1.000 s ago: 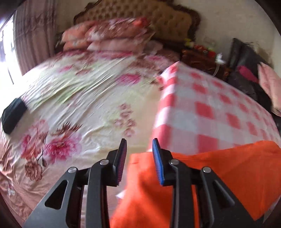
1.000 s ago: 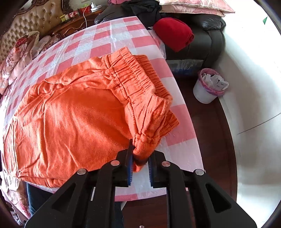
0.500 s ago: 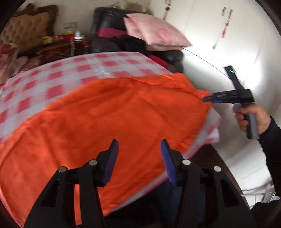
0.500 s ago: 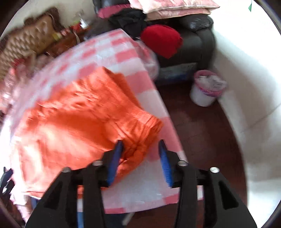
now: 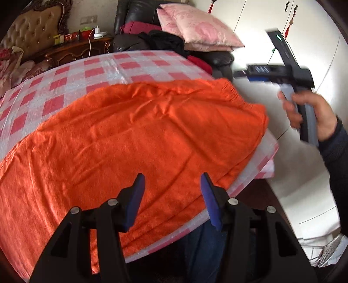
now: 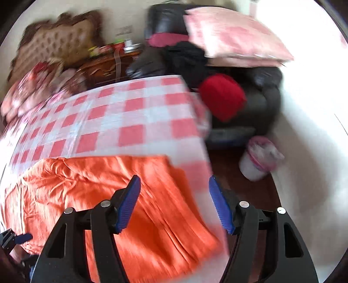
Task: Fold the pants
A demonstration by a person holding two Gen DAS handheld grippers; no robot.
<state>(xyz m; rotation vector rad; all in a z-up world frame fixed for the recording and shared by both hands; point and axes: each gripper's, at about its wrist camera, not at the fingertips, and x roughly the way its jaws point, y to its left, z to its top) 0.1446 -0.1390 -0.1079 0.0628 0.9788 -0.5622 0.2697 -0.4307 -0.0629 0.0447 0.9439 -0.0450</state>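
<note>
Both tools are released: the left tool point(image 5: 173, 189) and right tool point(image 6: 175, 194) hover above the orange pants point(image 5: 130, 135), which lie on the checkered tabletop point(image 5: 104, 69).

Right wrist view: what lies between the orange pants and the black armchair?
Bare red-checked tablecloth separates the orange pants from the black armchair, in the right wrist view.

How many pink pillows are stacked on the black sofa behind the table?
2. The top pink pillow lies on a lower pink pillow, of which only the edge shows, on the black sofa. Others may be hidden.
</note>
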